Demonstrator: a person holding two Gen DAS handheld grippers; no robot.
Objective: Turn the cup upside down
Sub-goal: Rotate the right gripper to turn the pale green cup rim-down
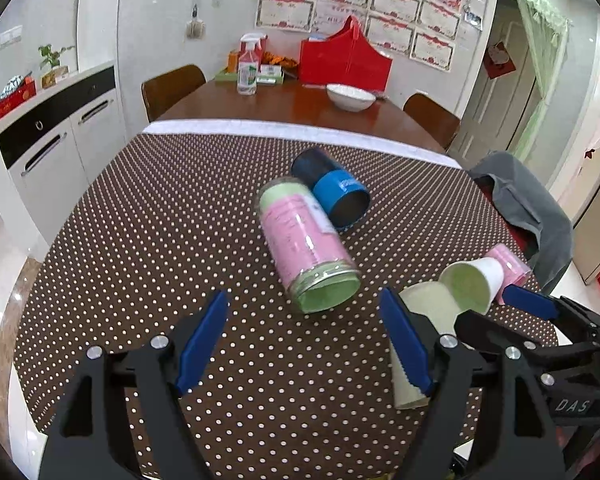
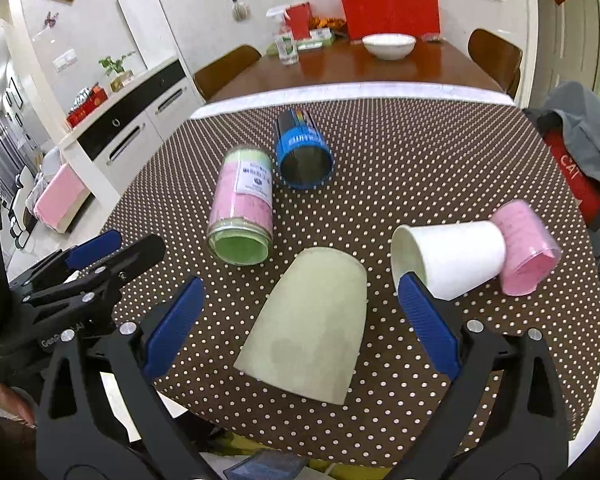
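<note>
Several cups lie on their sides on the polka-dot tablecloth (image 2: pixel 420 168). A pale green cup (image 2: pixel 308 324) lies between my right gripper's (image 2: pixel 300 308) open fingers, mouth toward me; it also shows in the left wrist view (image 1: pixel 424 320). A white paper cup (image 2: pixel 448 256) lies to its right, against a pink cup (image 2: pixel 528 252). A pink-and-green jar (image 1: pixel 306 240) and a blue can (image 1: pixel 334 188) lie farther off. My left gripper (image 1: pixel 304 328) is open and empty, just short of the jar's mouth.
A white bowl (image 1: pixel 350 96), a spray bottle (image 1: pixel 248 68) and a red bag (image 1: pixel 344 60) stand on the wooden table beyond. A chair with grey clothing (image 1: pixel 520 208) is at the right edge. White cabinets (image 1: pixel 52 144) stand left.
</note>
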